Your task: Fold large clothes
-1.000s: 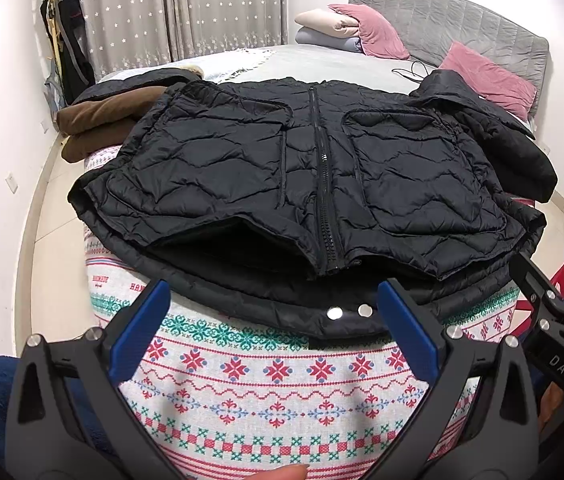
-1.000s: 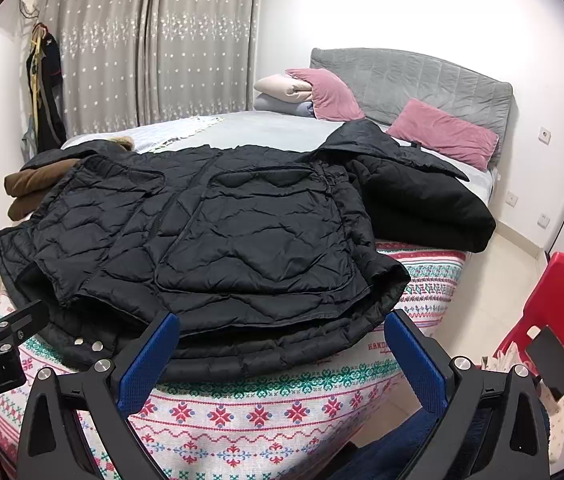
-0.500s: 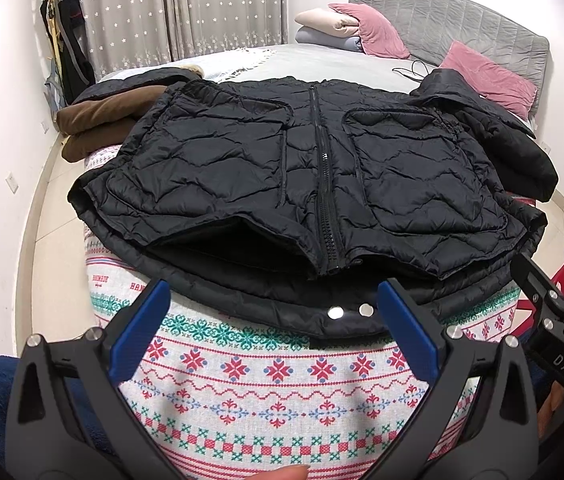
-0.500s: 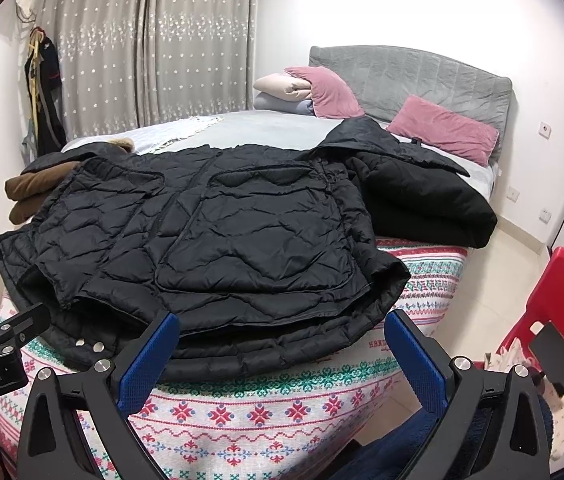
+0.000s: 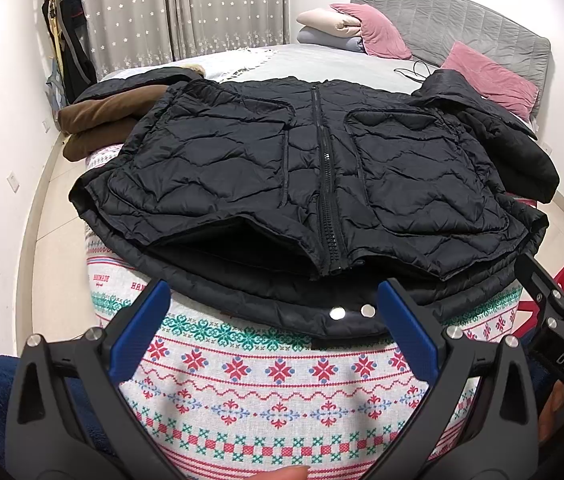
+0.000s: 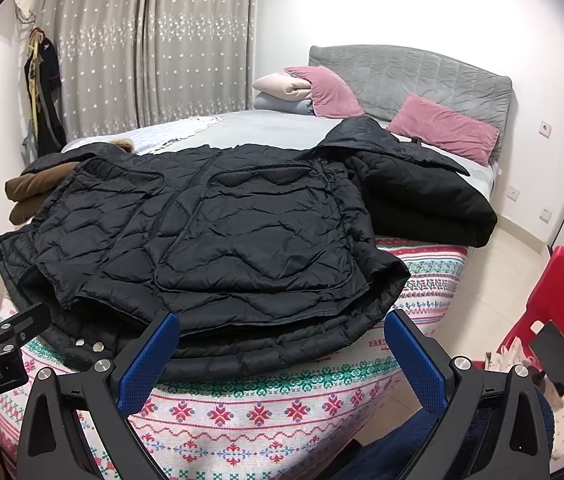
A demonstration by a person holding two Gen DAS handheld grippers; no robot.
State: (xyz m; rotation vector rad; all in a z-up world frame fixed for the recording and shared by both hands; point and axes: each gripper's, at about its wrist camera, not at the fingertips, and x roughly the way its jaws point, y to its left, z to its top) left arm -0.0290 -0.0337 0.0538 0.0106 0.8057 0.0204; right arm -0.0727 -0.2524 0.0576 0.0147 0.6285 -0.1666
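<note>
A black quilted jacket (image 5: 305,184) lies front up on the foot of the bed, zipper closed, hem toward me with two silver snaps (image 5: 351,312) at its lower edge. It also shows in the right wrist view (image 6: 222,240). My left gripper (image 5: 274,320) is open and empty, held just short of the hem near its middle. My right gripper (image 6: 282,352) is open and empty, in front of the jacket's right hem. Its body shows at the right edge of the left wrist view (image 5: 553,320).
The bed has a red, green and white patterned blanket (image 5: 274,380). A folded brown garment (image 5: 98,128) lies at the left, a folded black one (image 6: 421,200) at the right. Pink pillows (image 6: 441,128) lie by the grey headboard. A red chair (image 6: 561,300) stands at the right.
Both grippers have stayed open and nearly still. The right wrist view has shifted very slightly. The jacket has not moved.
</note>
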